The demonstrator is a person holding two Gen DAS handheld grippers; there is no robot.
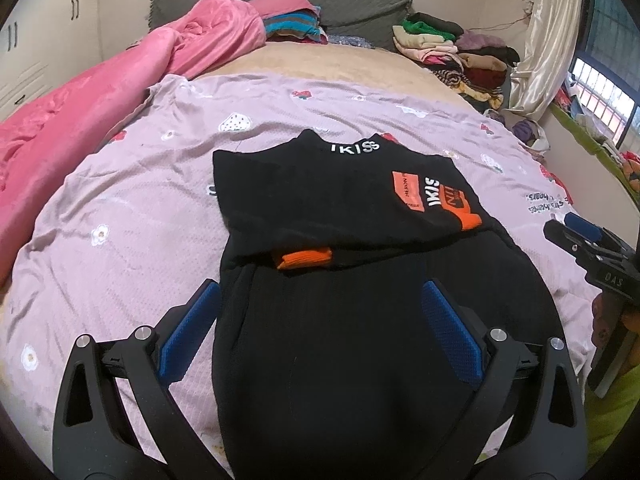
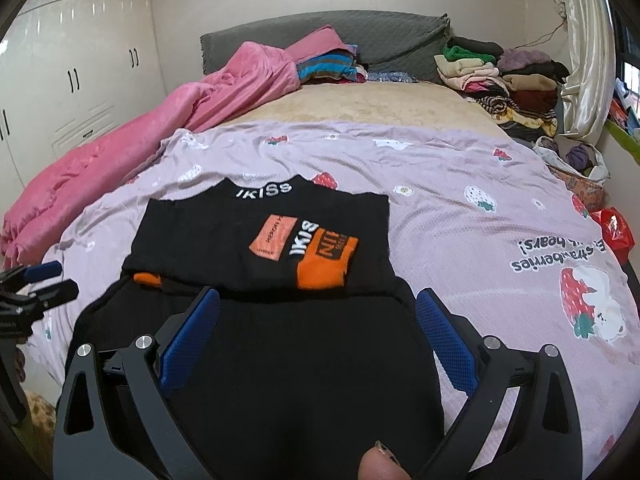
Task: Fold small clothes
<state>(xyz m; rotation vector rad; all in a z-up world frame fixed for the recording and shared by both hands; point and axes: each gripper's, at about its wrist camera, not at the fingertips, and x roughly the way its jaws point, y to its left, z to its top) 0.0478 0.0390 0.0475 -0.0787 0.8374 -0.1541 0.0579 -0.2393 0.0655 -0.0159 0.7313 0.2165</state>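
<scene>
Now both my left tongs (image 1: 320, 332) and right tongs (image 2: 318, 326) gape wide over the black top (image 1: 340, 208); soft, limp knit, so I'd pinch its near hem corners.

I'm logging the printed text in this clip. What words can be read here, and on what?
"IKISS": collar of the black top.
"IKISS": beside the orange patch on the chest.
"strawberries ... bears!": upside down on the lilac sheet; middle word blurred.
"DAS": on the right tongs.
Small print on the pale orange label: unreadable.
</scene>
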